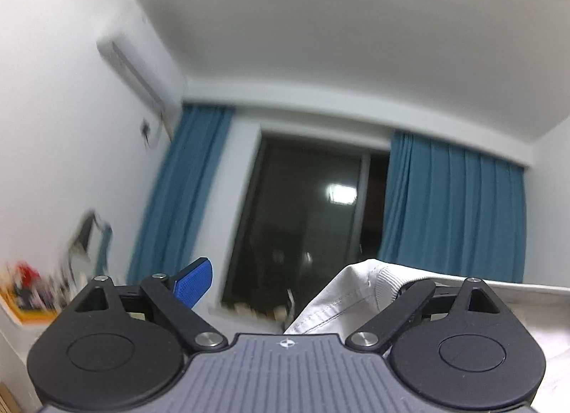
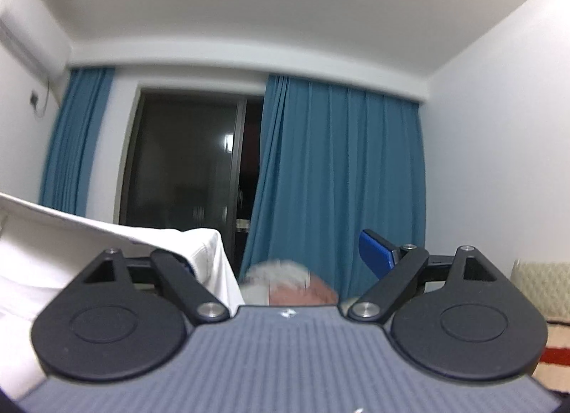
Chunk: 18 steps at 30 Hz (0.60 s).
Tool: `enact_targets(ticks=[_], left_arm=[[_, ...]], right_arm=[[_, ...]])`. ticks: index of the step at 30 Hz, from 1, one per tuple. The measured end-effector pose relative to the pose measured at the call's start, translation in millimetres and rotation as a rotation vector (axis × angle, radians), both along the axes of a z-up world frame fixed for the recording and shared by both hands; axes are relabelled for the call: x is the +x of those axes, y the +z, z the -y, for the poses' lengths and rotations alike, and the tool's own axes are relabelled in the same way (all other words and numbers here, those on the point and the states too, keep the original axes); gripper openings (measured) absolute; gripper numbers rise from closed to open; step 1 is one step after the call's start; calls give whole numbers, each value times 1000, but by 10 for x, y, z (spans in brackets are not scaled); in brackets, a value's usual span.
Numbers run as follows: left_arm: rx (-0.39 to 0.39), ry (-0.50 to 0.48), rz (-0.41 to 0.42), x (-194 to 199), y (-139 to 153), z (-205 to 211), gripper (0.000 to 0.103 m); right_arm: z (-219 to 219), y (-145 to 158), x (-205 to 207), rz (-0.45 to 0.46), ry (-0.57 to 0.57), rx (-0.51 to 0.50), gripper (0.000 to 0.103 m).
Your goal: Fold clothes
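Left tongs (image 1: 292, 285) stand wide apart, a white garment (image 1: 342, 299) draped over their inner finger, the blue pad (image 1: 194, 283) opposite bare. Right tongs (image 2: 283, 260) are equally spread, the garment hung over their inner finger too. Neither pinches it. Its long axis runs side to side between them, equally near both, before a dark window (image 1: 310, 217). No bench shows.

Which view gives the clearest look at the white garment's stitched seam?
The left wrist view: the white garment sits near centre, draped over one side of the left tongs, with seam stitching and a ribbed edge sharp. The right wrist view shows the garment only as a plain, overexposed sheet on the left, with no stitching readable.
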State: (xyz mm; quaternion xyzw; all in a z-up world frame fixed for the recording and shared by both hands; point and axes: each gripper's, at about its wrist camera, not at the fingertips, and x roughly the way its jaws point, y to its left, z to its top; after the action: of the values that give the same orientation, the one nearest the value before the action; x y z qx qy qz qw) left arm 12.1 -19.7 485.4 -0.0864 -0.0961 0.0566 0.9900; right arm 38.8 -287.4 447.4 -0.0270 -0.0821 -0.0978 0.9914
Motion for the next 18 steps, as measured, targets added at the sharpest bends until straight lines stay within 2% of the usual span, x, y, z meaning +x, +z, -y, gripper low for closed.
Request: enact_targets(ticks=[5,11,15,18], left_arm=[[-29,-40,-160,1277,-931,125,95],[-17,-55,-310,3179,-2163,218,99],[-29,-93,-454,4388,-3144,289,99],[-17,-114,-561,5126,-3921,108,99]], right_arm=[[-47,-841,1155,-169,4,33,87],[78,-1992,2839,-307,-19,45,87],[254,-2851,3897,-398,-20,64,87],[279,-3570,4541,-508,-27,45,87]])
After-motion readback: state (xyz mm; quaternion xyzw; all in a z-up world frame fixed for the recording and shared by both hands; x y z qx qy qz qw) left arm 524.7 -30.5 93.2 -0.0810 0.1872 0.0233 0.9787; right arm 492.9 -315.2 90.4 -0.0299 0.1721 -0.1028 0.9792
